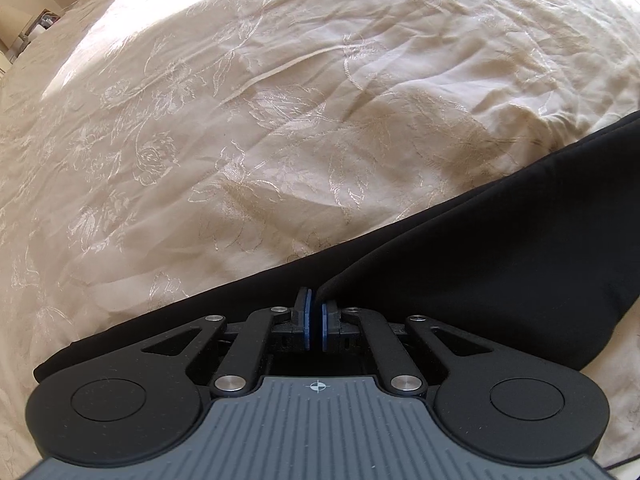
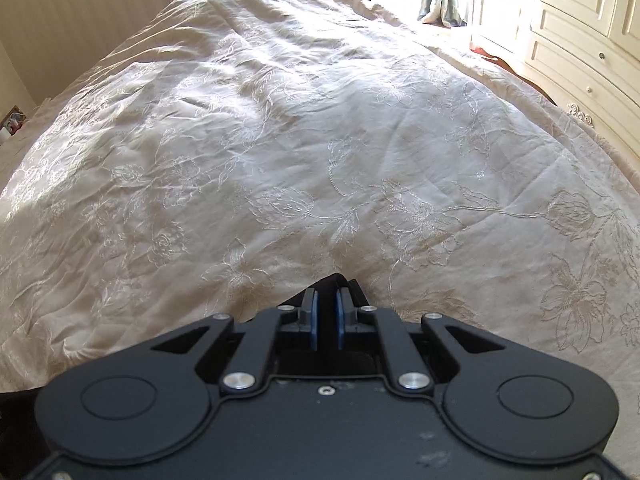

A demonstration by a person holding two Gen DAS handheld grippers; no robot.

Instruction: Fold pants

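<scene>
My left claw (image 1: 314,307) is pressed together, pinching a fold of the black fabric pants (image 1: 480,248), which lie across the cream embroidered bedspread (image 1: 240,120). My right claw (image 2: 326,307) is nearly together over a dark edge of the pants (image 2: 340,282); I cannot tell whether it grips.

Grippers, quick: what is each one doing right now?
Left gripper: shut on the black pants.
Right gripper: jaws nearly closed; black fabric between them, grip unclear.
</scene>
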